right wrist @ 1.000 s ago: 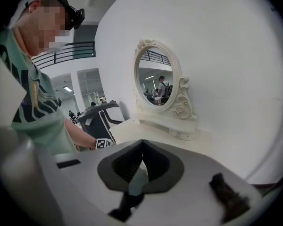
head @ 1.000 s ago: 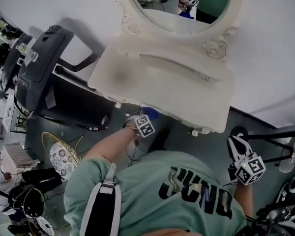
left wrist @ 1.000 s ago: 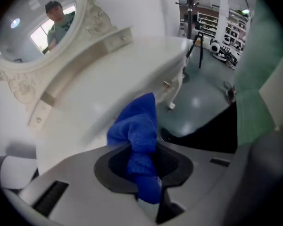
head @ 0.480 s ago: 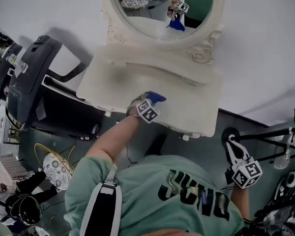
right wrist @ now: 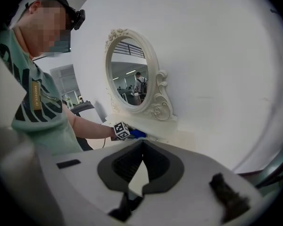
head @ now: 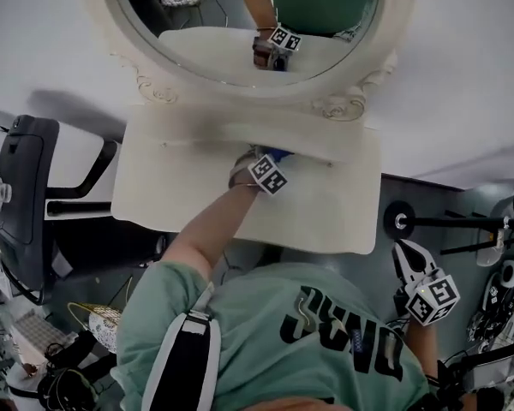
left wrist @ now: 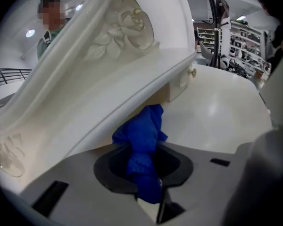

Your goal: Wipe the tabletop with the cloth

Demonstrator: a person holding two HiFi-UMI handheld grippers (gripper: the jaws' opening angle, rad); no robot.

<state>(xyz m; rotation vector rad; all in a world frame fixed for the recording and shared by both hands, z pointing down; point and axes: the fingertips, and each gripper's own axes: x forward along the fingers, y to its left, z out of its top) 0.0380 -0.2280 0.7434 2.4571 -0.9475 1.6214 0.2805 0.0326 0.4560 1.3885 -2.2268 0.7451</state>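
Observation:
The cream tabletop (head: pixel 325 204) of a dressing table lies below an oval mirror (head: pixel 240 24). My left gripper (head: pixel 272 156) reaches to the back of it, just under the raised drawer shelf. It is shut on a bunched blue cloth (head: pixel 280 153). In the left gripper view the cloth (left wrist: pixel 144 128) sticks out past the jaws of the left gripper (left wrist: pixel 142 147) against the carved shelf (left wrist: pixel 132 55). My right gripper (head: pixel 408 253) hangs off the table's right front corner, shut and holding nothing. The right gripper view shows the right gripper (right wrist: pixel 143 141) with tips touching.
A black chair (head: pixel 21 195) stands left of the table. A black stand with a round base (head: pixel 400 221) lies to the right. Cables, a patterned basket (head: pixel 98 324) and other gear clutter the floor at lower left and right. A white wall (head: pixel 463 75) rises behind the mirror.
My left gripper carried the blue cloth from the table's front edge across to the back by the drawer shelf. The right gripper stayed low at the right.

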